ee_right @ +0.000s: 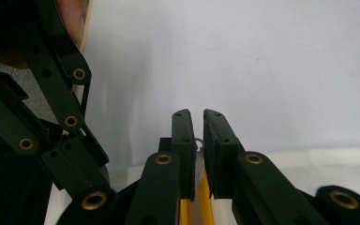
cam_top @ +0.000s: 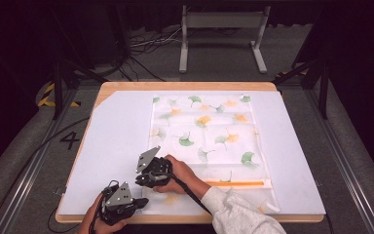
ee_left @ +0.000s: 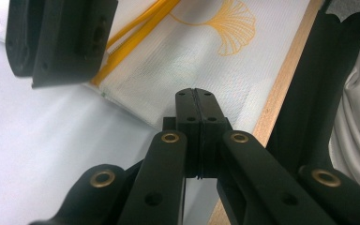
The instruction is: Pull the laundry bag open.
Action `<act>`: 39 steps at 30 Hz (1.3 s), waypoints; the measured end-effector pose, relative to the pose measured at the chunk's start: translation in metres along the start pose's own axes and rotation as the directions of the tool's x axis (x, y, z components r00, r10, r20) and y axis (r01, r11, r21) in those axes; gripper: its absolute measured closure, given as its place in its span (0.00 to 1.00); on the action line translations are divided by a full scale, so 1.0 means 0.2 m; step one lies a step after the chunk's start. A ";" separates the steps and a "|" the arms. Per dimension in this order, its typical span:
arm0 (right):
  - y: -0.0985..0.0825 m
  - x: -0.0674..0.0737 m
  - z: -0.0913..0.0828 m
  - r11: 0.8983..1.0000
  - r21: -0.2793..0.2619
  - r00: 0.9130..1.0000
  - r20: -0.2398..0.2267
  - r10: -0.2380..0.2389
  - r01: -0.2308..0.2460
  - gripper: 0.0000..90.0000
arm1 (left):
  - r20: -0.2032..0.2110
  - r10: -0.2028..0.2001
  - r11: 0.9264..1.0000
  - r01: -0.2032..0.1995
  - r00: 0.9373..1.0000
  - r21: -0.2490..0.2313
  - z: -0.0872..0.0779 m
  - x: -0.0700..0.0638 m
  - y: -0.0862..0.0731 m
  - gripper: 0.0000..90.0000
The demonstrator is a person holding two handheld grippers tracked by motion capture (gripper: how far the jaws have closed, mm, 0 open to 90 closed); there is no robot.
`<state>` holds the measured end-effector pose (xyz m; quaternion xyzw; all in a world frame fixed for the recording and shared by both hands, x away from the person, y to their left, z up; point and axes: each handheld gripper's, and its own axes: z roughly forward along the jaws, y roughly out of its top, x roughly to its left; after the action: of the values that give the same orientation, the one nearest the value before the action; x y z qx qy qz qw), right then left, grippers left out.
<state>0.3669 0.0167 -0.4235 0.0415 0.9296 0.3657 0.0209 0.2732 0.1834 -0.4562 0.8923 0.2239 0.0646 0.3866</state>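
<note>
The mesh zipper bag (cam_top: pixel 207 139), printed with green and orange ginkgo leaves, lies flat on the white surface (cam_top: pixel 117 141), its orange zipper (cam_top: pixel 236 183) running along the near edge so I can work it from my side. My left gripper (ee_left: pixel 197 96), jaws pressed fully together at the near left corner beside the bag's edge, seems placed to steady the fabric. My right gripper (ee_right: pixel 197 123), just to the right, has its jaws nearly together, pinching what looks like the small zipper pull (ee_right: pixel 198 140), ready to draw it along.

White mesh bag (cam_top: pixel 209 136) with ginkgo-leaf print, orange zipper (cam_top: pixel 233 183), flat on table
</note>
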 end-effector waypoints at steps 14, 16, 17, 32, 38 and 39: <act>-0.09 -0.01 -0.08 1.000 -0.001 1.000 0.011 0.017 -0.017 0.94 | 0.000 -0.004 1.000 0.004 1.000 -0.002 0.00 0.00 0.00 1.00; -0.11 0.00 -0.08 1.000 0.018 1.000 0.015 0.010 -0.010 0.94 | -0.002 0.000 1.000 0.000 1.000 0.000 0.00 0.00 0.00 1.00; -0.11 0.01 -0.08 1.000 0.029 1.000 0.015 0.005 -0.005 0.94 | -0.002 0.001 1.000 -0.001 1.000 0.000 0.00 0.00 0.00 1.00; -0.15 0.00 -0.15 0.999 0.003 0.999 0.011 0.039 -0.039 0.87 | -0.061 -0.006 1.000 0.006 0.998 0.001 -0.01 0.02 0.01 0.96; -0.09 -0.01 -0.08 0.998 0.040 0.998 -0.001 0.055 -0.055 0.77 | -0.077 0.005 1.000 -0.004 0.997 0.007 -0.01 0.02 0.01 0.96; -0.09 0.00 -0.06 0.997 0.076 0.999 0.009 0.033 -0.034 0.78 | -0.077 0.007 1.000 -0.006 0.997 0.007 -0.01 0.02 0.01 0.96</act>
<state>0.3654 -0.0050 -0.4265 0.0593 0.9420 0.3300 0.0167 0.2767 0.1850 -0.4540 0.8912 0.2359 0.0997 0.3746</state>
